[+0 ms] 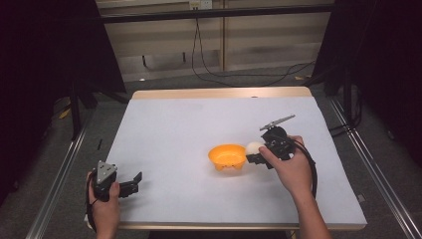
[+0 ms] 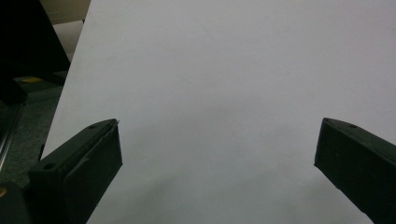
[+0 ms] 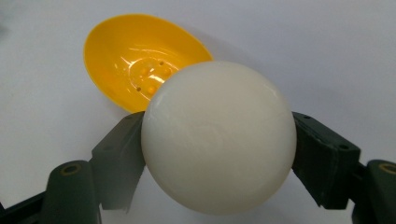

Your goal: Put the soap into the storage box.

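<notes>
A white ball is clamped between the two black jaws of the right gripper, one jaw pressed against each side of it, as seen in the right gripper view. In the high view the ball is held just beside the rim of an orange bowl, at the bowl's three o'clock side, and appears to be raised slightly off the surface. The bowl stands upright on the pale grey table cover, a little toward four o'clock from the table's centre. In the right gripper view the bowl is seen past the ball at about eleven o'clock, its glossy interior bare. The right gripper is gripped by the right hand.

The left gripper is held by the left hand near the table's seven o'clock corner, well apart from the bowl. Its jaws are spread wide, and nothing is held between them; bare table cover is seen between them in the left gripper view.
</notes>
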`<state>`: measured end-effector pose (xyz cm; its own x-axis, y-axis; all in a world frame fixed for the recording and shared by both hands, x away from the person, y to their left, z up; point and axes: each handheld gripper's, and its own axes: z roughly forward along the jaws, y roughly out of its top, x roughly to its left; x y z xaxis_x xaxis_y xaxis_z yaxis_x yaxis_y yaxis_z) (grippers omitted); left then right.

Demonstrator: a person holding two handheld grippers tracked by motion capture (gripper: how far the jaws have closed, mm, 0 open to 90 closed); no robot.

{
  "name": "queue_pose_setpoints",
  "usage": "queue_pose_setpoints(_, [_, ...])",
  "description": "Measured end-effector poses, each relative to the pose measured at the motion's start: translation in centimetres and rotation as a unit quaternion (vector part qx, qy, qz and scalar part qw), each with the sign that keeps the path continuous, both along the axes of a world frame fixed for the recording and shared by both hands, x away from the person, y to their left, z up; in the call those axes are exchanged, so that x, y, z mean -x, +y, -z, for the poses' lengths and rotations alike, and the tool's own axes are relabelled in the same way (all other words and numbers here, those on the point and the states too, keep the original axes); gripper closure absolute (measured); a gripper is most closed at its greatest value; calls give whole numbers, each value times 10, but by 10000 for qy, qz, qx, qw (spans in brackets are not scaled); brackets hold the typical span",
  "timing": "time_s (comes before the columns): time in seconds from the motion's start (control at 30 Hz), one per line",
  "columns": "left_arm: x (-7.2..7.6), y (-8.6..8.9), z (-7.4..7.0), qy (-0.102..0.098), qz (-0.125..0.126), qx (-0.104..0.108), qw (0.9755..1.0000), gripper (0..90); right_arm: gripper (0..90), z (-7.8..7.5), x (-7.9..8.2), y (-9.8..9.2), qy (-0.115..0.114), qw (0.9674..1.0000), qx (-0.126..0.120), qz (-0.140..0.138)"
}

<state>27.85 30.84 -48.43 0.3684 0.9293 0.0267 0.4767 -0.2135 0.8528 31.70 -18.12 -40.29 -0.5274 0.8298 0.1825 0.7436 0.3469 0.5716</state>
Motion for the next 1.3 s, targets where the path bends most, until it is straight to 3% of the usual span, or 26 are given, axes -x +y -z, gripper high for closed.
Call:
queue_pose_setpoints(0.63, [0,0,0,6,-22,24,10000,5,245,-5,-12,39,-48,9996,109,-263])
queue_pose_setpoints(0.97, [0,1,0,28,-19,37,10000,4,245,2,-15,53,-40,9994,204,-259])
queue_pose_setpoints(1.3, [-1,0,0,33,-23,33,10000,5,244,5,-17,60,-143,9995,288,-64])
